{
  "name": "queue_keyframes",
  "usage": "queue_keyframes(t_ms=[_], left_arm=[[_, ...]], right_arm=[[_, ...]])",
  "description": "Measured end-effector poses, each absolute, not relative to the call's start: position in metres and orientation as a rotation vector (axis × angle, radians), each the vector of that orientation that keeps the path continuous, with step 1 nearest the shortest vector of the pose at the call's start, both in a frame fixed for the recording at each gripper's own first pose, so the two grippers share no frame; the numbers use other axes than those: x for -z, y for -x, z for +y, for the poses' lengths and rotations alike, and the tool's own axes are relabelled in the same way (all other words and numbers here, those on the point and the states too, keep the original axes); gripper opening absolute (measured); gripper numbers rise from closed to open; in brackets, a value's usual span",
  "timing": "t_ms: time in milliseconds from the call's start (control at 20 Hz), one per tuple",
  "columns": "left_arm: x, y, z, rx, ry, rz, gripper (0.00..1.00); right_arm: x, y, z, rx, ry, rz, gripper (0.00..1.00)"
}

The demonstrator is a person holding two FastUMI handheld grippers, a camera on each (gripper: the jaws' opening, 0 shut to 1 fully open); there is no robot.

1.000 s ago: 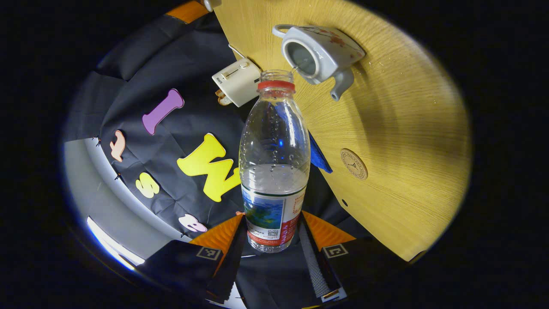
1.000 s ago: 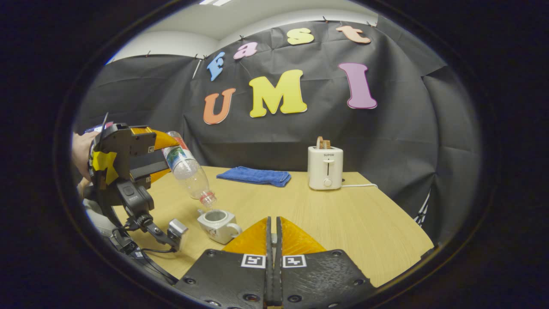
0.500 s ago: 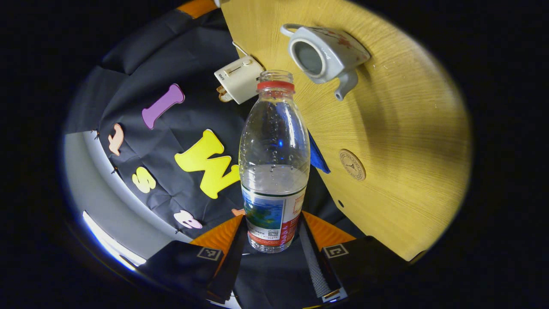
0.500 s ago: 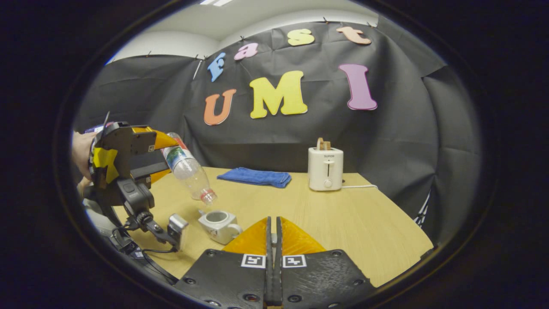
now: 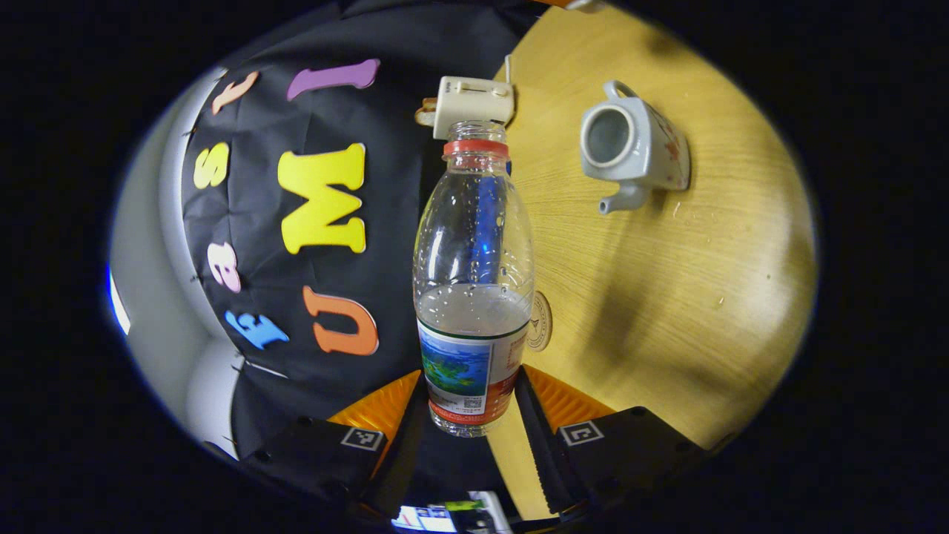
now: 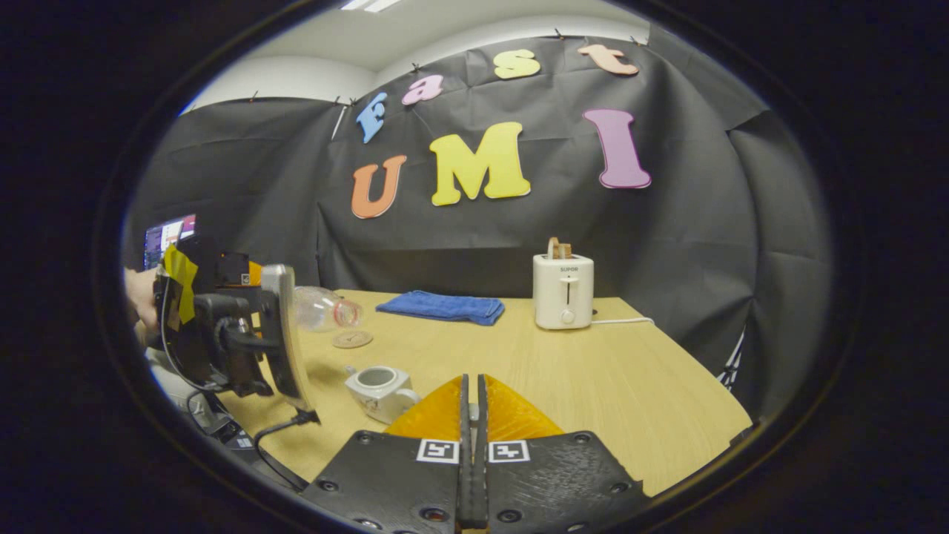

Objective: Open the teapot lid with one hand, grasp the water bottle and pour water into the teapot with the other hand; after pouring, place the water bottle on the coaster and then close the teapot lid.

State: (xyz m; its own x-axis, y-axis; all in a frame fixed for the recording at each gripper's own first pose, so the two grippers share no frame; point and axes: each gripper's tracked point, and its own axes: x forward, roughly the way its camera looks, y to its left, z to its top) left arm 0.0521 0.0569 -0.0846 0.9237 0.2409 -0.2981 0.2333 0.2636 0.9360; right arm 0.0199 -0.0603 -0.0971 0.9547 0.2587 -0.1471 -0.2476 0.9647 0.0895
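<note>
**Bottle clamped, teapot lid off**

Jaws first: left gripper (image 5: 471,426) is clamped on the clear plastic water bottle with red neck ring (image 5: 474,282), both fingers pressing the labelled lower body; right gripper (image 6: 471,452) has its jaws together, and I cannot tell whether anything is pinched between them.

Left to right in the right gripper view: the left gripper and the bottle sit at 9 o'clock, the bottle lying about level above the table, mouth uncapped. Round tan coaster (image 6: 351,339) is just past the bottle's mouth. White ceramic teapot with red floral print (image 6: 379,389) stands at 7 o'clock, lid off, opening bare. Folded blue towel (image 6: 439,305) lies behind; white toaster (image 6: 563,290) sits at 1 o'clock.

Handling, as a judgement: the bottle is partly full, light, thin-walled and squeezable, probably slick; hold the labelled lower body, not the neck. Teapot is rigid and fragile.

Light wood-grain table (image 6: 608,386) is flat, with a few droplets near the teapot. Black cloth walls the booth.
</note>
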Motion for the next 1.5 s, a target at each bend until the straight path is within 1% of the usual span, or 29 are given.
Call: queue_keyframes(t_ms=[100,150,200,250,450,550,600,650,700,850,1050,1300,1500], left_arm=[[0.089,-0.045,0.056,-0.016,-1.102,0.447,0.71],[0.092,-0.042,0.051,-0.011,-0.991,0.456,0.74],[0.095,-0.039,0.045,-0.011,-0.878,0.457,0.74],[0.093,-0.036,0.040,-0.017,-0.764,0.444,0.71],[0.083,-0.048,0.022,-0.029,-0.342,0.365,0.71],[0.083,-0.052,0.022,-0.026,-0.214,0.356,0.72],[0.083,-0.055,0.022,-0.021,-0.188,0.354,0.72],[0.081,-0.061,0.025,-0.024,-0.178,0.340,0.77],[0.078,-0.065,0.028,-0.024,-0.170,0.324,0.72],[0.067,-0.081,0.031,-0.014,-0.103,0.258,0.72],[0.053,-0.118,0.045,-0.021,-0.013,0.190,0.72],[0.053,-0.163,0.076,-0.016,0.075,0.172,0.72],[0.070,-0.190,0.084,-0.008,0.065,0.197,0.72]], right_arm=[[0.095,-0.019,-0.056,-0.263,-0.066,0.159,0.00],[0.093,-0.018,-0.055,-0.258,-0.060,0.155,0.00],[0.091,-0.018,-0.055,-0.256,-0.063,0.154,0.00],[0.090,-0.017,-0.054,-0.256,-0.068,0.153,0.00],[0.086,-0.017,-0.051,-0.237,-0.062,0.153,0.00],[0.083,-0.016,-0.051,-0.226,-0.059,0.147,0.00],[0.083,-0.016,-0.052,-0.220,-0.060,0.146,0.00],[0.083,-0.016,-0.053,-0.215,-0.062,0.147,0.00],[0.084,-0.016,-0.053,-0.211,-0.066,0.149,0.00],[0.085,-0.016,-0.051,-0.206,-0.061,0.160,0.00],[0.082,-0.017,-0.048,-0.197,-0.046,0.159,0.00],[0.088,-0.022,-0.056,-0.156,-0.029,0.183,0.00],[0.094,-0.024,-0.061,-0.125,-0.029,0.201,0.00]])
